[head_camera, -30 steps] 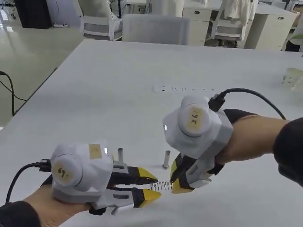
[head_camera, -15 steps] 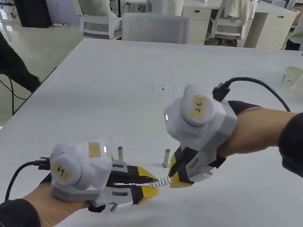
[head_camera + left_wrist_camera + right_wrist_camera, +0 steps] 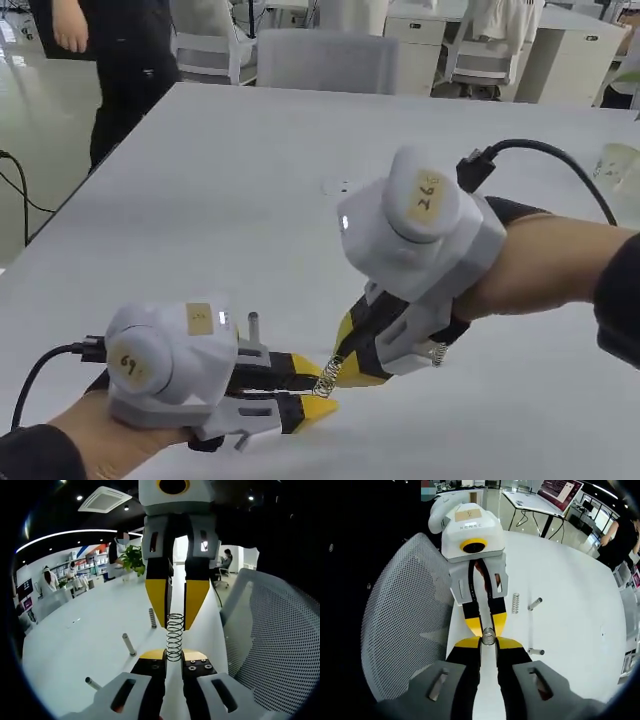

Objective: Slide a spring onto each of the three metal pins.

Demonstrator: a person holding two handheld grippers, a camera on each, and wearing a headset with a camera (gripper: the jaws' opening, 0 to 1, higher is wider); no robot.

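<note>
Tip to tip: the left gripper (image 3: 318, 390), held low in the left hand (image 3: 85, 440), points to the right, while the right gripper (image 3: 350, 358) angles down and leftward from a raised right forearm (image 3: 545, 270). Each gripper's jaws pinch one end of a short spring (image 3: 328, 375).

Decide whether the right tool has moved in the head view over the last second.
Yes. The right tool has swung left, toward the pin standing beside the left tool. Both tools grip the spring.
</note>
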